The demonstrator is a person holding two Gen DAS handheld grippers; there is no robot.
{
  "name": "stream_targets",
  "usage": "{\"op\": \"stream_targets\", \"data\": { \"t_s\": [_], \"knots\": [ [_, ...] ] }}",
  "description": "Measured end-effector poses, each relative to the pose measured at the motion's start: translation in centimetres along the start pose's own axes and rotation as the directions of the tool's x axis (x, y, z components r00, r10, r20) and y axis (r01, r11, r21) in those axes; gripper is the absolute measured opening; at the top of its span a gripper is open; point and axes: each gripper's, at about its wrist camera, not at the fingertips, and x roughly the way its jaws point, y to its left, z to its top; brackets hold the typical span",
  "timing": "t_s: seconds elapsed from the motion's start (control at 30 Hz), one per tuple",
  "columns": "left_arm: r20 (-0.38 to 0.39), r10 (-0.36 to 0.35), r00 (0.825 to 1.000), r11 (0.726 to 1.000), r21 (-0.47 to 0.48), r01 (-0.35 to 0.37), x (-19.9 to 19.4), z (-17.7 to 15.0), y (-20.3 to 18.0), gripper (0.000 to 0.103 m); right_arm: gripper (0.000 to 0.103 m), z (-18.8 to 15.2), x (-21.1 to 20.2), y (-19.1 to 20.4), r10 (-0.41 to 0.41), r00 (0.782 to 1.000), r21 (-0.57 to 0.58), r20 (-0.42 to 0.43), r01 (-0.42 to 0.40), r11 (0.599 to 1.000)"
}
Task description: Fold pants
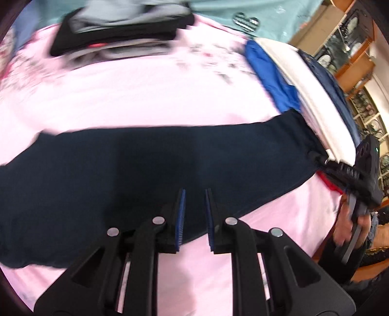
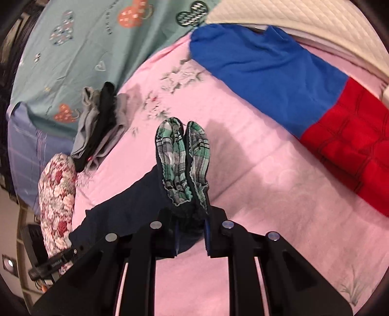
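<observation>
Pants [image 1: 150,165] span the pink bedsheet [image 1: 145,97], right hand-held gripper [image 2: 190,226] pinching the plaid-lined waistband [image 2: 182,160] for folding, left hand-held gripper [image 1: 195,218] spread, empty above them.

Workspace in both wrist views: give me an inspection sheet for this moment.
Surface: pink floral bedsheet, teal cover beyond it.
Job's things: dark navy pants stretched across the sheet; plaid-lined end bunched in the right gripper.
Clutter: stack of folded clothes; blue garment; red checked cloth; floral pillow; white quilted pad.
Grippers: left gripper open over the pants' near edge, holding nothing; right shut on the pants.
Cables: nothing seen.
Surroundings: wooden shelves with dishes.
</observation>
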Motion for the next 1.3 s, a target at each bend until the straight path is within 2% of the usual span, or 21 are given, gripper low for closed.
{"op": "stream_targets", "data": {
  "t_s": [0.07, 0.17, 0.27, 0.33, 0.37, 0.47, 0.53, 0.6, 0.67, 0.7, 0.73, 0.77, 0.87, 0.97, 1.0, 1.07, 1.17, 1.3],
  "knots": [
    [-0.012, -0.006, 1.0, 1.0, -0.011, 0.005, 2.6, 1.2, -1.7, 0.015, 0.016, -0.1, -0.5, 0.6, 0.009, 1.0, -0.028, -0.005, -0.009, 1.0],
    [-0.051, -0.052, 0.997, 0.998, -0.03, 0.051, 6.4, 2.0, -3.5, 0.013, 0.016, -0.3, -1.0, 1.4, 0.023, 1.0, -0.066, -0.014, -0.024, 0.998],
    [-0.053, 0.023, 0.998, 1.0, 0.001, -0.023, 9.2, 2.1, -5.0, 0.013, 0.016, -0.5, -1.5, 1.9, 0.037, 0.999, -0.088, -0.016, -0.038, 0.995],
    [-0.04, 0.053, 0.998, 0.998, 0.031, -0.052, 9.4, 2.1, -5.6, 0.013, 0.016, -0.7, -1.4, 2.0, 0.044, 0.999, -0.093, -0.025, -0.046, 0.995],
    [-0.041, 0.048, 0.998, 0.998, 0.033, -0.047, 9.2, 2.1, -5.7, 0.013, 0.016, -0.8, -1.2, 2.2, 0.039, 0.999, -0.095, -0.026, -0.041, 0.995],
    [-0.037, -0.066, 0.997, 0.998, 0.007, 0.066, 6.8, 1.4, -5.0, 0.013, 0.016, -0.7, -1.0, 2.7, 0.014, 1.0, -0.098, -0.015, -0.016, 0.995],
    [-0.001, -0.108, 0.994, 0.994, -0.016, 0.108, 4.4, 0.6, -3.4, 0.013, 0.016, -0.5, -0.9, 3.0, 0.01, 1.0, -0.097, -0.012, -0.011, 0.995],
    [0.048, -0.104, 0.993, 0.992, -0.063, 0.107, 1.8, -0.2, -0.6, 0.014, 0.016, -0.4, -1.0, 3.4, 0.0, 1.0, -0.103, -0.007, -0.001, 0.995],
    [0.107, -0.018, 0.994, 0.992, -0.119, 0.031, -1.1, -1.3, 3.5, 0.014, 0.016, -0.4, -1.1, 4.2, -0.011, 1.0, -0.116, -0.003, 0.011, 0.993],
    [0.126, 0.048, 0.991, 0.989, -0.144, -0.03, -2.2, -1.9, 5.4, 0.014, 0.016, -0.3, -1.2, 4.5, -0.013, 1.0, -0.123, -0.001, 0.013, 0.992],
    [0.15, 0.147, 0.978, 0.976, -0.181, -0.119, -3.9, -2.9, 8.2, 0.014, 0.016, -0.3, -1.3, 5.3, -0.015, 1.0, -0.139, 0.002, 0.015, 0.99],
    [0.159, 0.181, 0.971, 0.967, -0.207, -0.147, -4.8, -3.6, 9.9, 0.014, 0.016, -0.3, -1.4, 6.0, -0.016, 1.0, -0.154, 0.006, 0.017, 0.988],
    [0.164, 0.206, 0.965, 0.934, -0.329, -0.143, -7.1, -6.1, 16.3, 0.014, 0.016, -0.4, -1.4, 8.7, -0.013, 1.0, -0.206, 0.015, 0.015, 0.979],
    [0.125, 0.237, 0.963, 0.906, -0.387, -0.173, -7.2, -7.6, 20.6, 0.014, 0.016, -0.8, -0.9, 12.4, 0.009, 1.0, -0.283, 0.006, -0.007, 0.959],
    [0.116, 0.227, 0.967, 0.903, -0.397, -0.165, -6.9, -7.8, 21.4, 0.014, 0.016, -1.0, -0.5, 13.5, 0.014, 1.0, -0.306, 0.002, -0.012, 0.952],
    [0.119, 0.162, 0.98, 0.902, -0.421, -0.098, -6.0, -8.4, 23.1, 0.016, 0.016, -1.7, 1.1, 16.6, 0.021, 1.0, -0.371, -0.015, -0.025, 0.928],
    [0.169, 0.125, 0.978, 0.908, -0.417, -0.044, -5.9, -8.4, 23.7, 0.016, 0.016, -3.2, 4.7, 21.2, 0.023, 0.997, -0.457, -0.079, -0.057, 0.887],
    [0.191, 0.096, 0.977, 0.911, -0.413, -0.008, -6.1, -9.1, 23.9, 0.016, 0.015, -6.2, 10.7, 26.3, 0.012, 0.974, -0.536, -0.226, -0.135, 0.833]
  ]
}}
